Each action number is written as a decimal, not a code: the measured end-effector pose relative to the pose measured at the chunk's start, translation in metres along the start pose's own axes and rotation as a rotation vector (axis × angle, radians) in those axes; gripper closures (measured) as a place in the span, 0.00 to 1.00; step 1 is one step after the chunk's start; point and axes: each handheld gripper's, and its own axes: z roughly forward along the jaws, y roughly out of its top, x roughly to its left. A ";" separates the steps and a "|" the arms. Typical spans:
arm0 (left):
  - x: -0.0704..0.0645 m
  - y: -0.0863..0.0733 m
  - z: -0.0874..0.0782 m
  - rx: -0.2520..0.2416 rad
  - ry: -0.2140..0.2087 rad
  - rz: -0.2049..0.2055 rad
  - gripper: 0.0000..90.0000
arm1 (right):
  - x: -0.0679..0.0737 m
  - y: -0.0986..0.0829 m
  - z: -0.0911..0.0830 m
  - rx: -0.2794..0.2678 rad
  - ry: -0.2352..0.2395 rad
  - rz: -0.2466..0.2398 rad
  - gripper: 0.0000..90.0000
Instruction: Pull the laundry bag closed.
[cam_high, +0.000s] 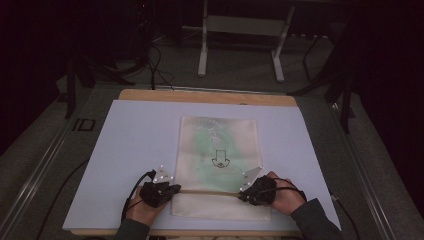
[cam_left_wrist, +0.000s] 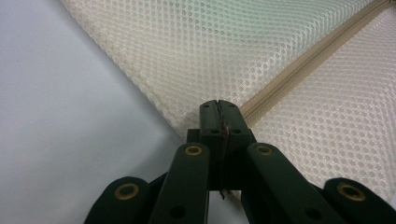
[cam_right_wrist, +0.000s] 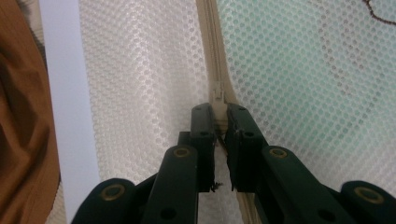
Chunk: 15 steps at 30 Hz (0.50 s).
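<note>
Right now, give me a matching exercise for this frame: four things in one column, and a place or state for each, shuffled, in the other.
Things:
1. left tongs
2. right tongs
3. mesh bag
4. white board

Places or states:
A. lies flat on the white board
B. jaws closed together at the bag's left edge, by the zipper's end
C. covers the wooden table under the bag
D. jaws either side of the zipper slider

Pairs: 1-B, 2-D, 3-A, 4-C
</note>
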 end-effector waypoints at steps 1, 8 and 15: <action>0.000 0.000 0.000 0.001 0.002 0.001 0.99 | 0.000 0.000 0.000 0.005 -0.004 -0.004 0.92; 0.000 0.000 0.000 0.001 0.002 0.001 0.99 | -0.001 -0.004 -0.004 -0.012 -0.002 0.002 0.92; 0.000 0.000 0.000 0.002 0.004 0.003 0.99 | -0.001 -0.004 -0.004 -0.009 -0.004 0.005 0.92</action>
